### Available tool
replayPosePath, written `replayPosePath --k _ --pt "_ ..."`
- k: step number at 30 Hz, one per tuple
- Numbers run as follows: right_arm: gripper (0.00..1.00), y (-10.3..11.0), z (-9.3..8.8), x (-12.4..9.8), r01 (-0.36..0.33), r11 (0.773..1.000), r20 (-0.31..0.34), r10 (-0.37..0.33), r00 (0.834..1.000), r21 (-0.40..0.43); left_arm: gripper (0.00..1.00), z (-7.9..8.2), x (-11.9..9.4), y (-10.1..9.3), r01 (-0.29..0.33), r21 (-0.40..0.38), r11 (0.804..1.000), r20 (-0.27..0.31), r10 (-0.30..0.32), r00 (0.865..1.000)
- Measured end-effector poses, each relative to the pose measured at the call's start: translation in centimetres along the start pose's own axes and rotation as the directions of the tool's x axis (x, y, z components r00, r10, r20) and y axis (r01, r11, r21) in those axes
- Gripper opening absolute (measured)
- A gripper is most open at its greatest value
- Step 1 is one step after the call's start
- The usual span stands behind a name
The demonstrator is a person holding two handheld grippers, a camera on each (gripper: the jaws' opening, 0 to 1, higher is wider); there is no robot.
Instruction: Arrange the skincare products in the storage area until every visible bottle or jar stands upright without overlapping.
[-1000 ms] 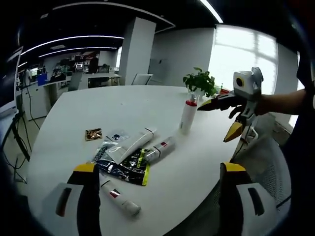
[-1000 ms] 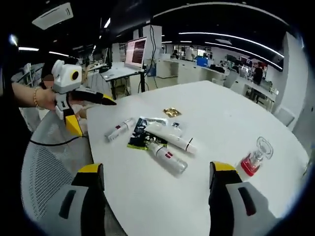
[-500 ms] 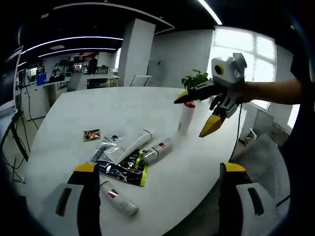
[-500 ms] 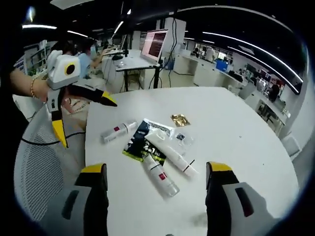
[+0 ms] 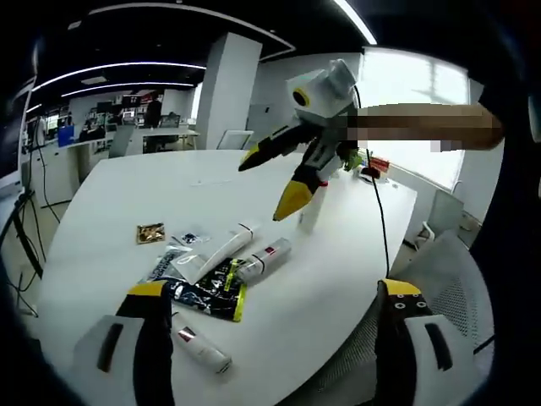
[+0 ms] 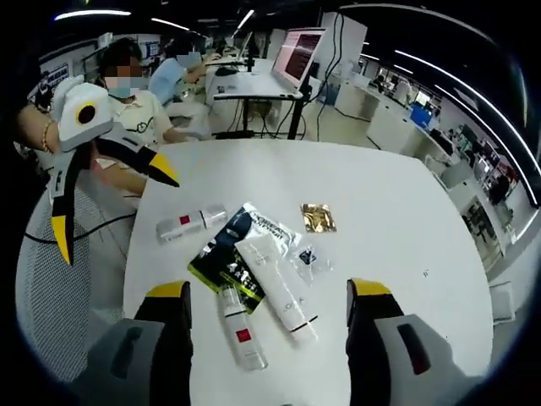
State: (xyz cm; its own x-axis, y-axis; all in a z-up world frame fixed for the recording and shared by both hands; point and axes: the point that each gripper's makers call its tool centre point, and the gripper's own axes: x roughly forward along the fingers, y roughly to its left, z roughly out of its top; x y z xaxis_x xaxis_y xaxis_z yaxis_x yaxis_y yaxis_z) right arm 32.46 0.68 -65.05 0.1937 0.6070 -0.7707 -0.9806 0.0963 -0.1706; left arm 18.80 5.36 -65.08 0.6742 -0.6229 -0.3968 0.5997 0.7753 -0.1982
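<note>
Several skincare items lie flat in a pile on the white table [image 5: 127, 194]: a white tube [image 5: 221, 250] [image 6: 279, 281], a red-labelled bottle [image 5: 264, 259] [image 6: 240, 331] and a dark sachet with a yellow edge [image 5: 208, 293] [image 6: 225, 250]. Another red-labelled bottle [image 5: 199, 348] [image 6: 189, 224] lies apart from them. One white bottle [image 5: 309, 216] stands upright, partly hidden behind my right gripper [image 5: 265, 184]. That gripper hangs open above the pile, its jaws [image 6: 270, 289] framing tube and bottle. My left gripper [image 5: 270, 289] [image 6: 114, 216] is open near the table edge, holding nothing.
A gold sachet [image 5: 150, 233] [image 6: 319, 217] and a small clear sachet [image 5: 188, 239] [image 6: 306, 256] lie beside the pile. A mesh chair [image 5: 461, 288] stands at the table edge. People sit at desks [image 6: 139, 106] behind, near a monitor [image 6: 303, 55].
My right gripper has swung in over the table toward the pile and now looks down on it. The lying items have not moved. Both grippers stay open.
</note>
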Motion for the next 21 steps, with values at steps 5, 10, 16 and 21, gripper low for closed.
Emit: replayPosePath --k 5,10,16,21 --pt "0.72 -0.1 -1.1 3.3 -0.065 0.997 -0.082 0.061 0.995 -0.043 0.93 -0.1 0.0 0.1 -0.001 -0.001 1.000 -0.003 0.001 1.000" --pt "0.69 -0.4 -2.0 5.4 -0.101 0.994 -0.127 0.093 0.988 -0.053 0.93 -0.2 0.0 0.1 0.001 0.003 1.000 -0.010 -0.001 1.000" --pt "0.65 -0.4 -2.7 7.1 -0.136 0.989 -0.162 0.125 0.979 -0.061 0.92 -0.4 0.0 0.3 -0.006 -0.003 1.000 -0.017 0.006 1.000" --pt "0.62 -0.4 -3.3 8.6 -0.160 0.984 -0.189 0.143 0.971 -0.076 0.91 -0.4 0.1 0.4 -0.014 -0.012 1.000 -0.020 0.014 1.000"
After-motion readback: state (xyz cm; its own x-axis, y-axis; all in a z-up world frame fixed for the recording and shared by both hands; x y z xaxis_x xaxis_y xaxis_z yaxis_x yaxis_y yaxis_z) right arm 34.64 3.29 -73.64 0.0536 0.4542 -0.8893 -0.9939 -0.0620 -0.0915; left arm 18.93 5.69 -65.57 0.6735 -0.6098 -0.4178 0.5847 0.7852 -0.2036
